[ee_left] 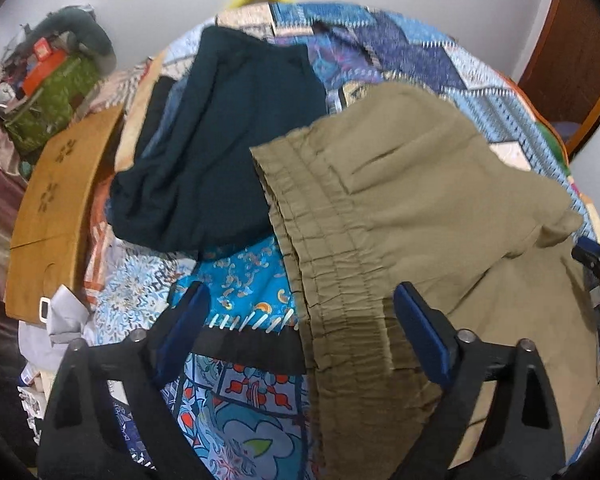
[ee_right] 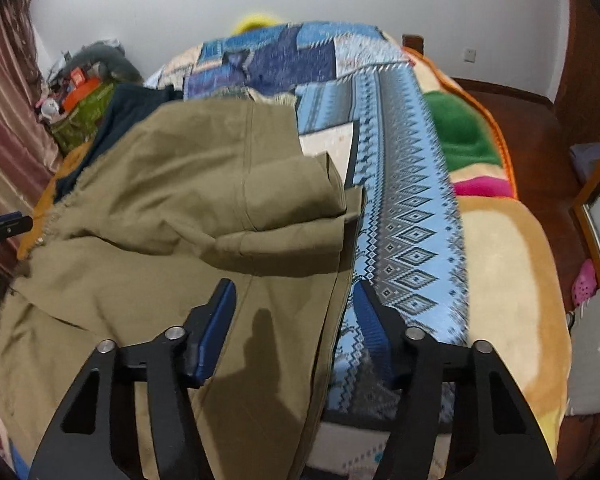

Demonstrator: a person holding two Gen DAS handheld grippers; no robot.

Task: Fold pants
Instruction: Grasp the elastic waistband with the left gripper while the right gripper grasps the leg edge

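Both grippers hang over the bed with their jaws spread and nothing between them. On the left gripper [ee_left: 300, 320] the blue ribbed pads [ee_left: 424, 336] straddle the gathered elastic waistband [ee_left: 332, 264] of the olive pants [ee_left: 420, 208], whose puckered ridges run in parallel rows. The right gripper [ee_right: 296, 312] sits above the pants' [ee_right: 172, 216] opposite edge, one black finger over the cloth, the other over the patterned bedspread [ee_right: 404, 216]. The pants are a matte woven fabric, lying partly folded on the bed, with a soft hump where one layer is doubled over. Just beside the waistband lies a crumpled dark teal garment [ee_left: 216, 148]. The bedspread is a patchwork of blue diamond and floral prints; a fleecy tan blanket [ee_right: 508, 300] covers the bed's right side.
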